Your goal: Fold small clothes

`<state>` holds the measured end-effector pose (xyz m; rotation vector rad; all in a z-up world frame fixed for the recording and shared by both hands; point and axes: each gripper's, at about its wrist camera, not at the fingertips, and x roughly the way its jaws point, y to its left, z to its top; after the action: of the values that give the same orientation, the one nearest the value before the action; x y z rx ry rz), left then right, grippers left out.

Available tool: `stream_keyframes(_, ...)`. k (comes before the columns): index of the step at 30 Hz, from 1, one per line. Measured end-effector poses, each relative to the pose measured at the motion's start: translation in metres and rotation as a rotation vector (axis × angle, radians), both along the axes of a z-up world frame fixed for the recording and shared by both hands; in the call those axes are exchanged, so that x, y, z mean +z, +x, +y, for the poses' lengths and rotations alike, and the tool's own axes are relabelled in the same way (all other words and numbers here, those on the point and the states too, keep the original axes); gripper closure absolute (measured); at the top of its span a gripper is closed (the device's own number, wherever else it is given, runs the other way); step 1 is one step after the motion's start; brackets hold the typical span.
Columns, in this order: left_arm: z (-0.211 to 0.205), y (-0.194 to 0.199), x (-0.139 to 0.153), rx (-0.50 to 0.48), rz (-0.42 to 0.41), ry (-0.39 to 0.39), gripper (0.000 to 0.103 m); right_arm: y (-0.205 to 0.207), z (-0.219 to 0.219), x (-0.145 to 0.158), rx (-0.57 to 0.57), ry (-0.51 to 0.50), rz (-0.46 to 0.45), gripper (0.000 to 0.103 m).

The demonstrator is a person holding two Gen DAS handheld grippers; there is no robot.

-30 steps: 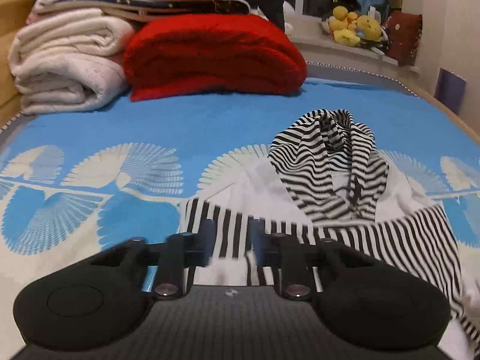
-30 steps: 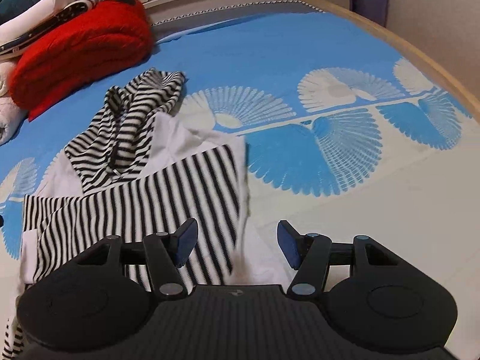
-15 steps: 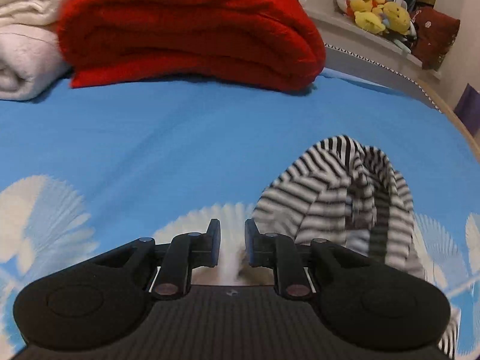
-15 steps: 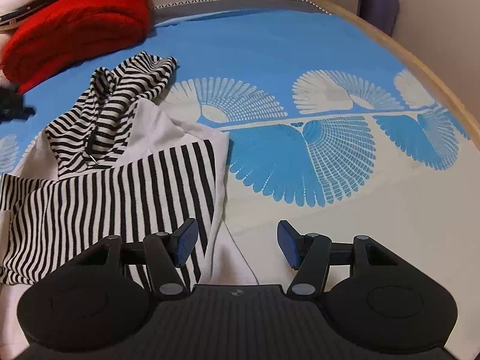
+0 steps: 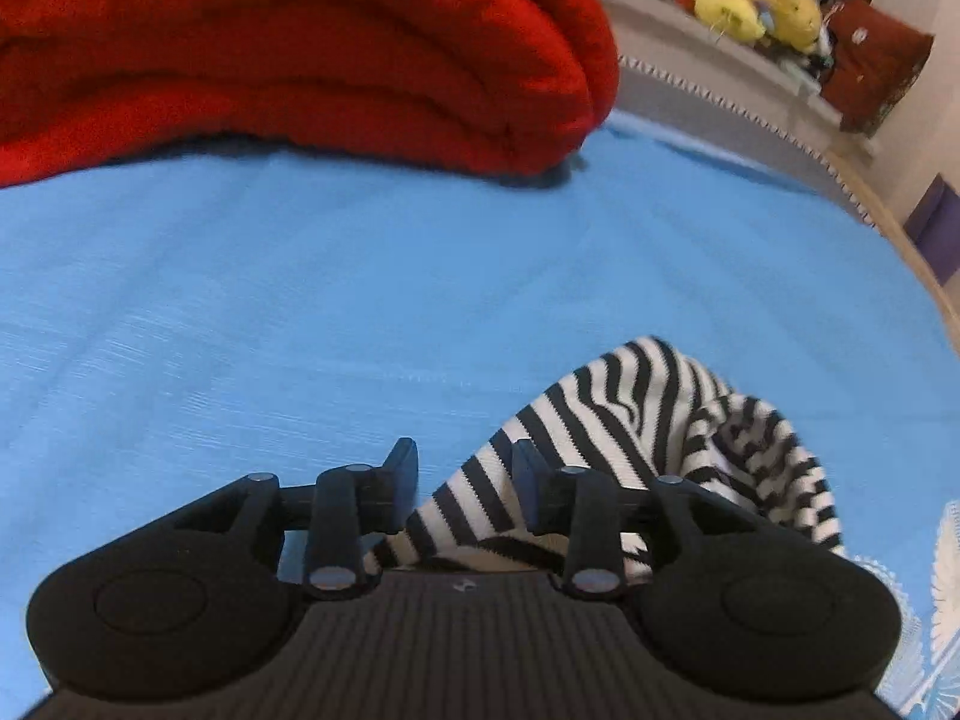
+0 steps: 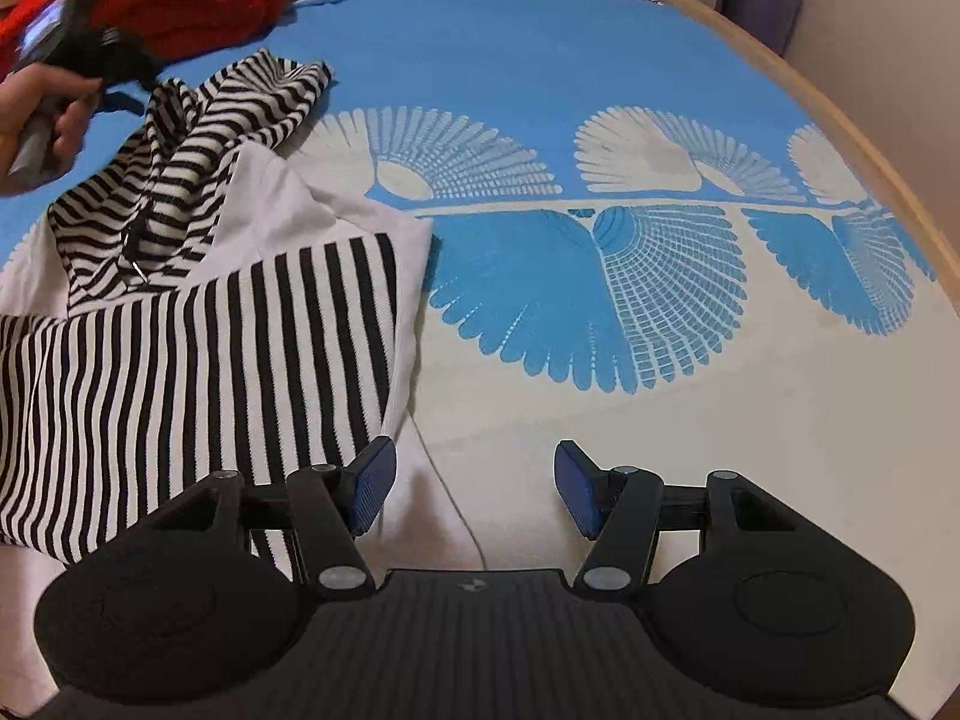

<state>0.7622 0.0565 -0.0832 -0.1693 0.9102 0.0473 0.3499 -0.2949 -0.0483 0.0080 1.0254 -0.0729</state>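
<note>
A small white hooded top with black-and-white stripes [image 6: 198,324] lies on the blue patterned bedsheet [image 6: 540,90]. Its striped hood [image 5: 648,420] points toward the red blanket. My left gripper [image 5: 465,471] is open, with the hood's left edge lying between and below its fingers; it also shows in the right wrist view [image 6: 114,69], in a hand beside the hood. My right gripper [image 6: 474,483] is open and empty, low over the garment's white right edge near the striped panel.
A folded red blanket [image 5: 288,48] lies just beyond the hood. Yellow plush toys [image 5: 750,0] and a dark red bag [image 5: 870,60] sit on a ledge at the back right. The bed's wooden rim [image 6: 870,138] curves along the right.
My left gripper has moved forward from the garment's lower striped panel up to the hood and has opened wider. My right gripper has stayed open and shifted slightly along the garment's right edge.
</note>
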Motion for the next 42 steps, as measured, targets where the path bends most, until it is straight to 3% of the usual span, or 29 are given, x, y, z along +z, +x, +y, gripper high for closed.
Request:
stream_keyframes(3, -0.005, 0.010, -0.011, -0.026, 0.029, 0.012, 0.066, 0.000, 0.005, 0.000, 0.019, -0.006, -0.001, 0.042)
stream_keyframes(6, -0.012, 0.011, -0.010, -0.086, 0.023, 0.040, 0.102, 0.001, 0.004, -0.002, 0.014, -0.004, 0.008, 0.042)
stream_keyframes(10, -0.019, -0.007, 0.015, -0.171, -0.036, 0.048, 0.103, 0.002, 0.003, 0.000, 0.006, 0.000, 0.005, 0.042)
stream_keyframes(13, -0.023, -0.044, 0.048, -0.252, -0.105, 0.053, 0.103, 0.002, 0.003, 0.008, -0.001, 0.017, -0.014, 0.042)
stream_keyframes(17, -0.044, -0.153, 0.093, -0.487, -0.236, 0.164, 0.103, -0.003, 0.008, 0.020, 0.000, 0.049, -0.045, 0.042)
stream_keyframes(21, -0.055, -0.312, 0.125, -0.769, -0.391, 0.292, 0.103, -0.010, 0.006, 0.042, -0.042, 0.096, -0.115, 0.043)
stream_keyframes(23, -0.053, -0.387, 0.125, -0.882, -0.354, 0.298, 0.103, -0.014, 0.000, 0.053, -0.094, 0.135, -0.158, 0.043)
stream_keyframes(25, -0.047, -0.443, 0.116, -0.928, -0.251, 0.278, 0.102, -0.019, -0.007, 0.062, -0.149, 0.182, -0.193, 0.043)
stream_keyframes(27, -0.031, -0.477, 0.112, -0.863, -0.186, 0.198, 0.098, -0.023, -0.011, 0.070, -0.197, 0.229, -0.222, 0.043)
stream_keyframes(29, -0.008, -0.487, 0.115, -0.659, -0.182, 0.077, 0.098, -0.027, -0.010, 0.075, -0.224, 0.266, -0.240, 0.043)
stream_keyframes(31, 0.019, -0.482, 0.114, -0.388, -0.184, -0.070, 0.081, -0.029, -0.008, 0.078, -0.237, 0.299, -0.256, 0.045)
stream_keyframes(33, 0.044, -0.469, 0.101, -0.159, -0.171, -0.230, 0.063, -0.031, -0.004, 0.080, -0.238, 0.330, -0.272, 0.057)
stream_keyframes(35, 0.058, -0.449, 0.078, -0.012, -0.140, -0.340, 0.060, -0.031, 0.004, 0.082, -0.220, 0.347, -0.288, 0.064)
stream_keyframes(37, 0.059, -0.427, 0.054, 0.080, -0.029, -0.367, 0.059, -0.030, 0.013, 0.082, -0.192, 0.338, -0.295, 0.064)
stream_keyframes(39, 0.062, -0.405, 0.034, 0.110, 0.027, -0.399, 0.051, -0.026, 0.019, 0.078, -0.174, 0.334, -0.275, 0.063)
stream_keyframes(42, 0.066, -0.392, 0.013, 0.170, 0.093, -0.424, 0.049, -0.020, 0.022, 0.072, -0.165, 0.330, -0.248, 0.063)
